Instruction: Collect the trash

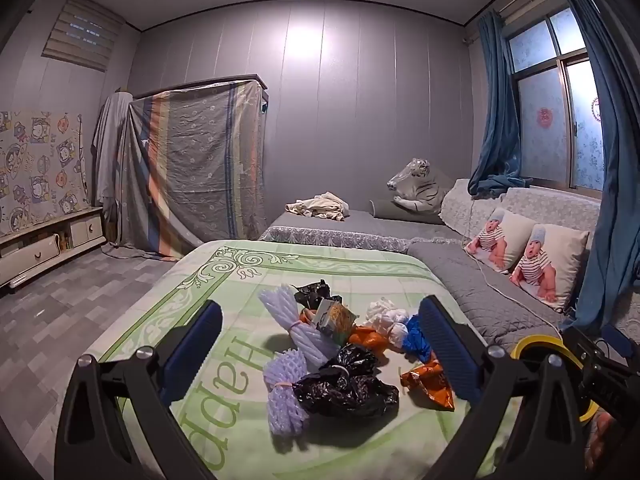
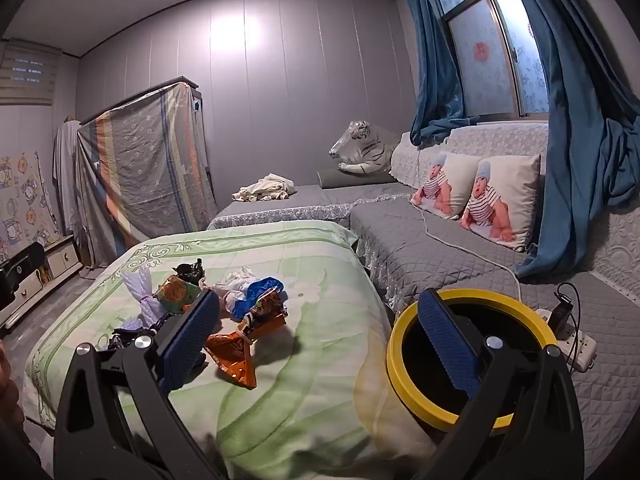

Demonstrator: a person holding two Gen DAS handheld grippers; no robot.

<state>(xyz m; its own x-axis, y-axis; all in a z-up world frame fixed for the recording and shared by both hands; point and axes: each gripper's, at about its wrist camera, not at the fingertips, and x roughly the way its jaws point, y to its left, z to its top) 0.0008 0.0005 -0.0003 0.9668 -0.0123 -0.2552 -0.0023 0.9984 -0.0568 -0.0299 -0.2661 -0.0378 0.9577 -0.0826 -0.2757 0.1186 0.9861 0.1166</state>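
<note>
Hovering above the green quilt (image 1: 224,280), the left gripper (image 1: 320,356) stands fully spread with nothing between its blue pads (image 1: 196,344); below lies the trash pile (image 1: 340,344): purple foam nets (image 1: 286,396), black bags (image 1: 346,390), orange wrappers (image 1: 428,384), a blue bag (image 1: 416,338), white wads (image 1: 386,314). The right gripper (image 2: 320,340) is equally wide and empty, its right finger crossing the yellow-rimmed bin (image 2: 404,344), whose dark interior shows no discernible contents, just beside the quilt on the grey sofa (image 2: 416,240).
</note>
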